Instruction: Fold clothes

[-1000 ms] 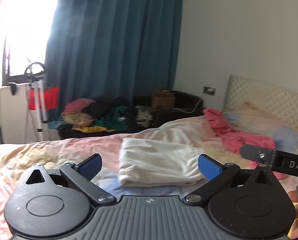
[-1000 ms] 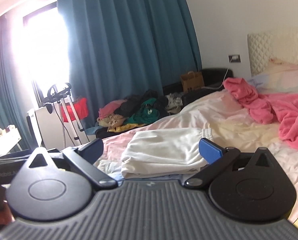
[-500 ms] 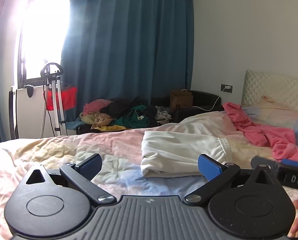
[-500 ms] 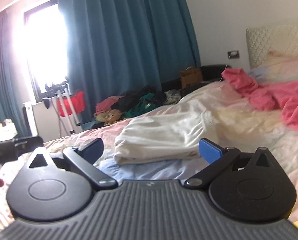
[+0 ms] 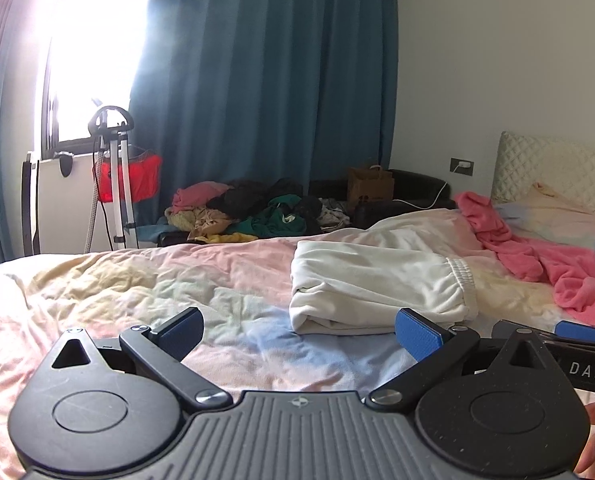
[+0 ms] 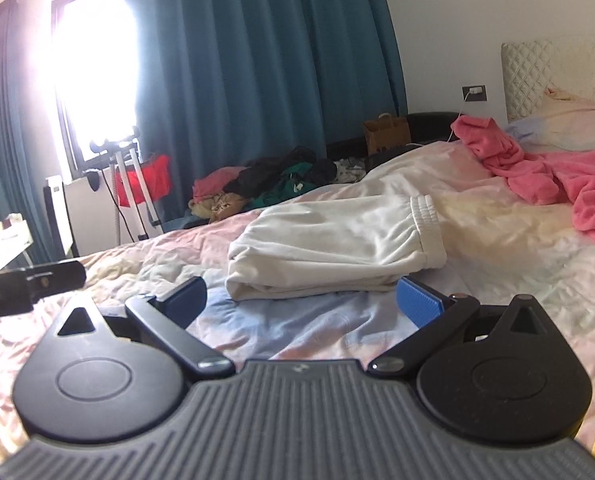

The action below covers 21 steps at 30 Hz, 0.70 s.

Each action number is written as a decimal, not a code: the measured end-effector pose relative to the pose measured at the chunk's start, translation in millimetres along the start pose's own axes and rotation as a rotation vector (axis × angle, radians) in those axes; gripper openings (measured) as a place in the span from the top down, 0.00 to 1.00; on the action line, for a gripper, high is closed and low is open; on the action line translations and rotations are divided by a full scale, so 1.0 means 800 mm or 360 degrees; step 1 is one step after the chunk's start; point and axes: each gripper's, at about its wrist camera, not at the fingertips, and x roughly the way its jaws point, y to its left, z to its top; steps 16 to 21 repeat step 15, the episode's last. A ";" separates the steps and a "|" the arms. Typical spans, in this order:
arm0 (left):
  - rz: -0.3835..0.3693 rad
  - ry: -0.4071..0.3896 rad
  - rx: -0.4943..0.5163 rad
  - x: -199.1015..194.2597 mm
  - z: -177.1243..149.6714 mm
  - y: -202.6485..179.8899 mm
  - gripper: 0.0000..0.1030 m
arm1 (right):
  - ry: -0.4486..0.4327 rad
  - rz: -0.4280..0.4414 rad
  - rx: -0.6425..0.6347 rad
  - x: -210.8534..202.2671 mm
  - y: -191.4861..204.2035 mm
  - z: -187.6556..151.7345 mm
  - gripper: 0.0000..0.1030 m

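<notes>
1. White garment (image 5: 381,288) lies on the bed (image 5: 137,292) already folded into a flat, layered bundle, its elastic band (image 6: 427,220) on the side toward the headboard. As far as the views show, this piece looks finished.
2. Left gripper (image 5: 299,330) hangs over the sheet just short of the bundle, fingers spread wide and holding nothing.
3. Right gripper (image 6: 301,300) sits just in front of the bundle's near edge, likewise spread and empty.
4. Pink garment (image 6: 545,172) lies crumpled near the headboard, well apart from both grippers. It looks unfolded, so it is likely the next piece.
5. A clothes pile (image 5: 249,212) lies beyond the far edge of the bed, loose and mixed. Whether it belongs to the job cannot be told.
6. Judged so: one piece folded, at least one left.
</notes>
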 end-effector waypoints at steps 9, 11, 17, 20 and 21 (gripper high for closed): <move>0.0016 0.0000 0.0024 0.002 -0.003 -0.001 0.00 | 0.0015 -0.0008 -0.0049 0.003 0.007 -0.002 0.00; 0.0033 -0.0011 0.0039 0.002 -0.003 -0.001 0.00 | 0.0016 -0.0006 -0.0056 0.004 0.007 -0.002 0.00; 0.0042 -0.0004 0.0004 0.003 -0.004 0.005 0.00 | 0.0022 -0.0001 -0.0061 0.004 0.008 -0.003 0.00; 0.0042 -0.0004 0.0004 0.003 -0.004 0.005 0.00 | 0.0022 -0.0001 -0.0061 0.004 0.008 -0.003 0.00; 0.0042 -0.0004 0.0004 0.003 -0.004 0.005 0.00 | 0.0022 -0.0001 -0.0061 0.004 0.008 -0.003 0.00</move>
